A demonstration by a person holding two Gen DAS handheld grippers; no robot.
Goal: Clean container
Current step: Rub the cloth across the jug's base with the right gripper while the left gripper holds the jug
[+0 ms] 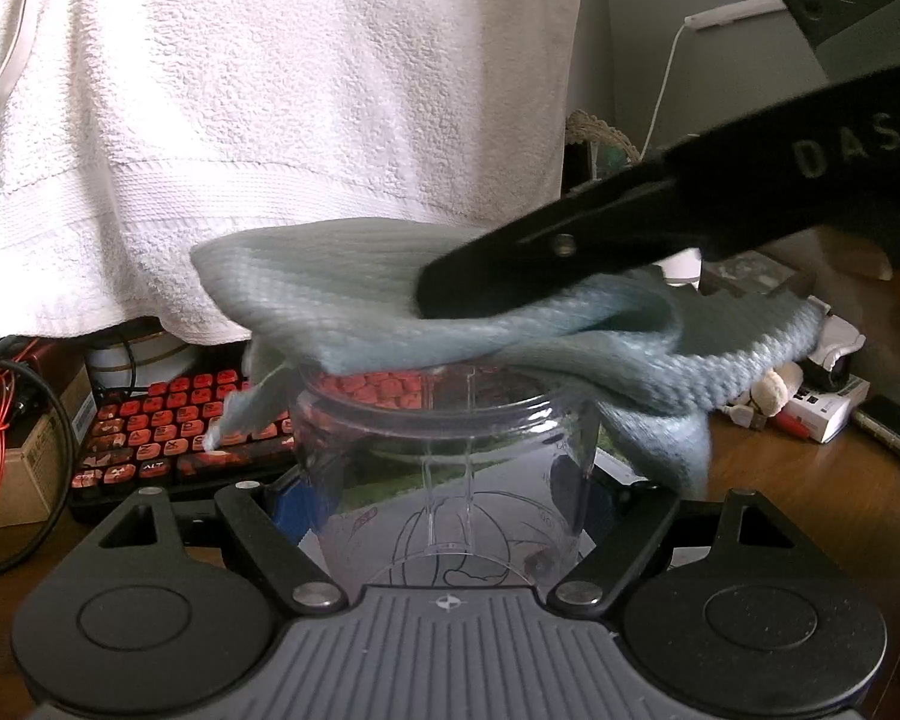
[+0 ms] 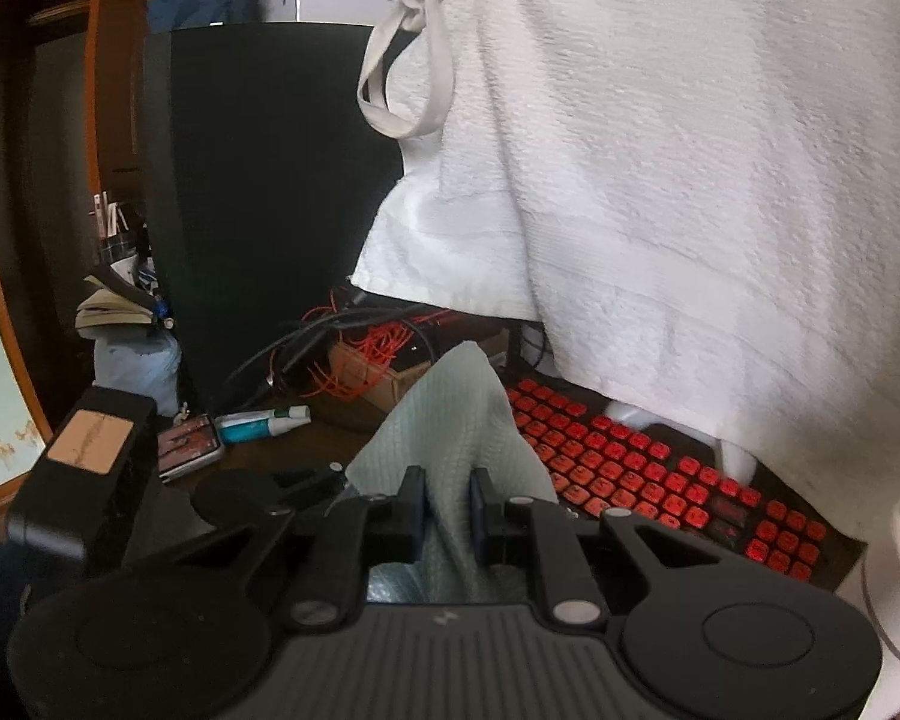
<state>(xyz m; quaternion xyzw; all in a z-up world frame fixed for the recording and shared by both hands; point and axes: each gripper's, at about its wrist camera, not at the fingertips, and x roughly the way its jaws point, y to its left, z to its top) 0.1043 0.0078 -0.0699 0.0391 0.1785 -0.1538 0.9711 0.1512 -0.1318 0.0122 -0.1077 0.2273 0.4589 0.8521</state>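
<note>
A clear plastic container (image 1: 444,450) stands upright between the blue pads of my left gripper (image 1: 441,498), which is shut on its sides. A pale blue cloth (image 1: 330,282) lies bunched over the container's mouth. My right gripper (image 1: 450,294) reaches in from the right and presses on that cloth. In the right wrist view, the right gripper (image 2: 447,498) is shut on a fold of the cloth (image 2: 450,420), which sticks up between its fingers. The inside of the container is partly hidden by the cloth.
A white towel (image 1: 270,120) hangs just behind the container. A keyboard (image 1: 168,432) with red keys lies on the wooden table (image 1: 810,480). At the left are a cardboard box (image 1: 6,468) with orange wires, a black tower (image 2: 270,210) and a tube (image 2: 258,423).
</note>
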